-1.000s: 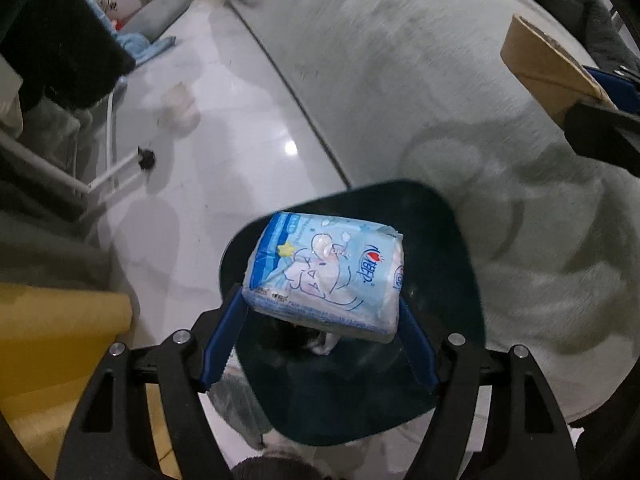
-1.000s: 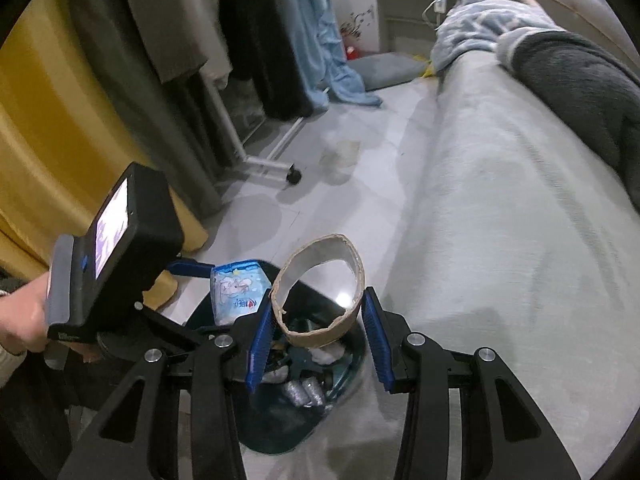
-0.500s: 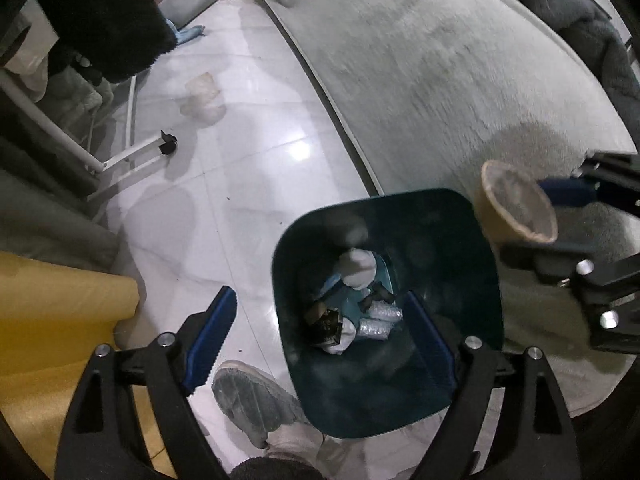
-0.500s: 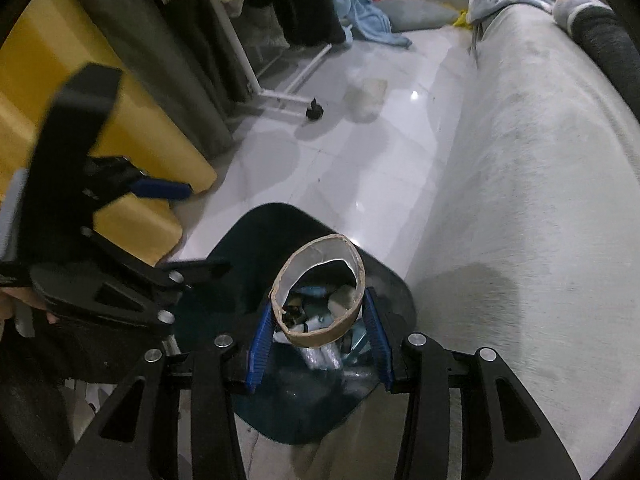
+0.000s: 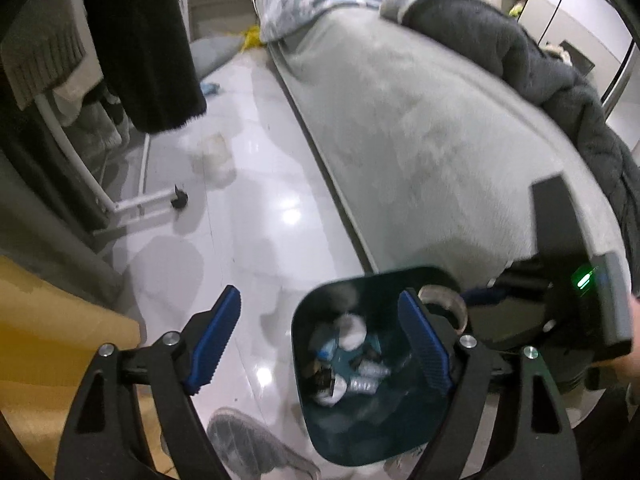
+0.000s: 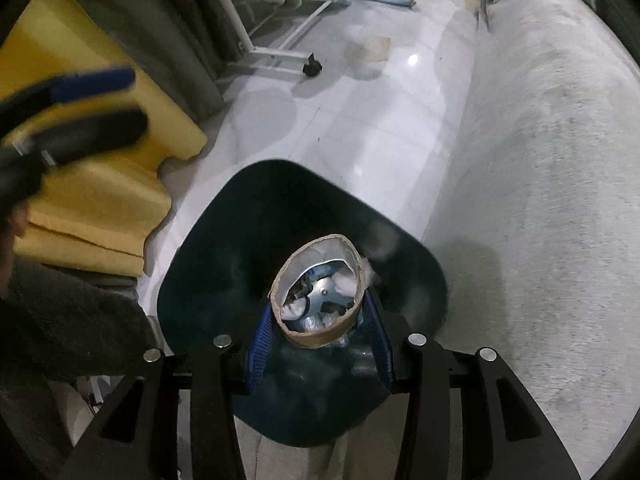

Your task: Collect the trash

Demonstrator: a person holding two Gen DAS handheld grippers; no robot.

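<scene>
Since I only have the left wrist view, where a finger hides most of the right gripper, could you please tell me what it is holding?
Observer: The right gripper is shut on a cardboard tube, with one blue pad on each side.
Operator: Thank you. Is the tube over the trash bin?
Observer: Yes, it hangs above the opening of the dark trash bin, near the rim on the gripper's side.
Operator: Which way does the tube point?
Observer: Its open end faces the camera. Through it I can see the trash already lying in the bin.
</scene>
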